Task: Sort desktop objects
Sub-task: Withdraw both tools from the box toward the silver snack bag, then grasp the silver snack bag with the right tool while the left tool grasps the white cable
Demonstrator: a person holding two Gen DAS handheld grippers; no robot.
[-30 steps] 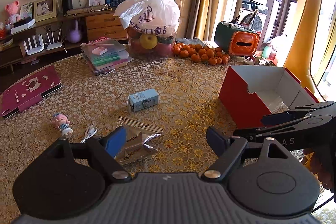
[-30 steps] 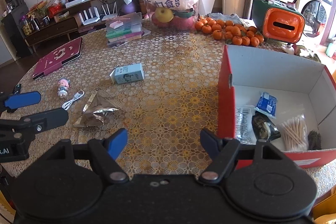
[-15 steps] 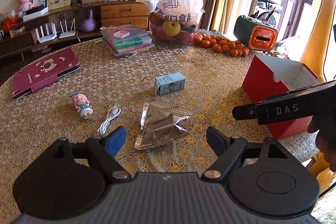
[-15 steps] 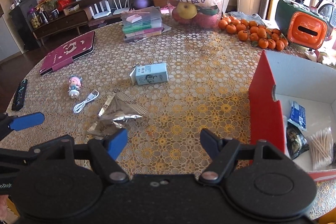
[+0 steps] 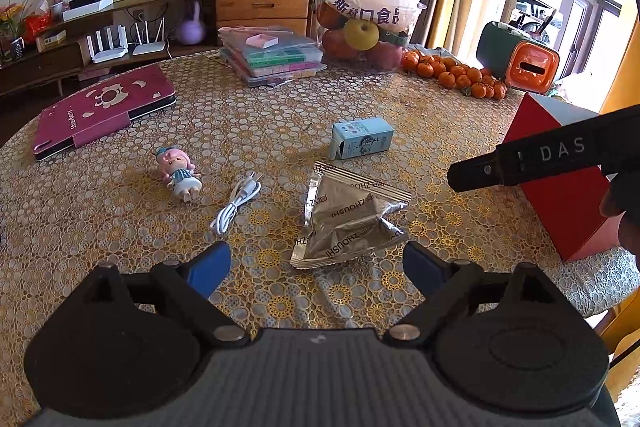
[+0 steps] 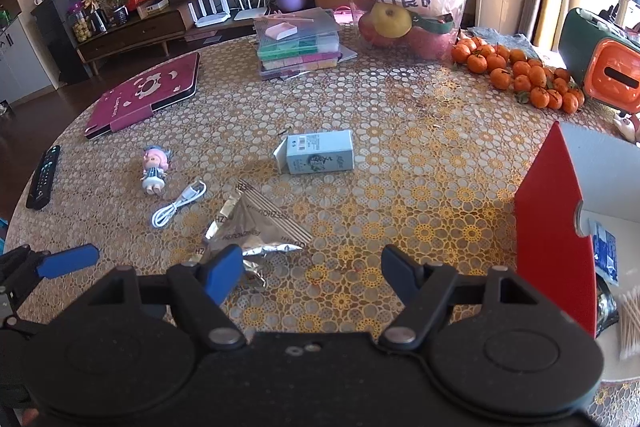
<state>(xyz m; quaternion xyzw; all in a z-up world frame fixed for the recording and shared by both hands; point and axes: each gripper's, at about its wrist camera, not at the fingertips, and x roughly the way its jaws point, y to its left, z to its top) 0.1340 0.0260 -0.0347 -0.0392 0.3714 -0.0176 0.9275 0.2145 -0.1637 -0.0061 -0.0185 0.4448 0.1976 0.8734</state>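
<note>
My left tongs [image 5: 316,269] hang over the table [image 5: 400,95] with the jaws opening wide and nothing between them; the silver foil packet [image 5: 348,223] lies flat just ahead of the tips, untouched. Beyond it I see the small pale blue carton [image 5: 362,138] on its side. Left of the packet sit a coiled white cable [image 5: 236,203] and a pink-haired doll [image 5: 178,173], apart from each other. My right tongs [image 6: 312,273] are also spread and empty, the foil packet [image 6: 252,231] just beside their left tip. The red box [image 6: 556,247] stands to their right, with a blue sachet [image 6: 605,253] and cotton swabs [image 6: 630,323] inside.
</note>
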